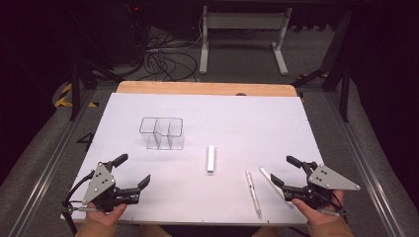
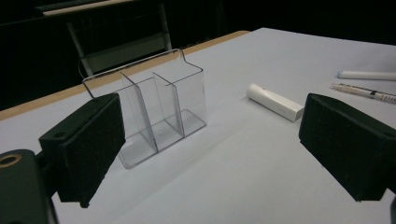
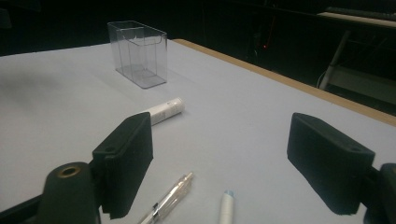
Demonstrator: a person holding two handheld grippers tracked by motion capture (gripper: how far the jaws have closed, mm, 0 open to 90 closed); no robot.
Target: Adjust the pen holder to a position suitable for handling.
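Covering the table (image 1: pixel 197 106), white sheet; dark room.

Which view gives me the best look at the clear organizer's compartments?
The left gripper view: the clear organizer sits close, its dividers plainly visible. The high view shows it small from above; the right gripper view shows it far off, end-on.

A white table (image 1: pixel 148 207) with a wooden far edge carries a clear compartmented organizer (image 1: pixel 162 133) well ahead of the left gripper (image 1: pixel 129 171), a white tube (image 1: pixel 211 158) between the two grippers, and a clear pen (image 1: pixel 253 192) and white pen (image 1: pixel 270 179) just beside the right gripper (image 1: pixel 283 172).
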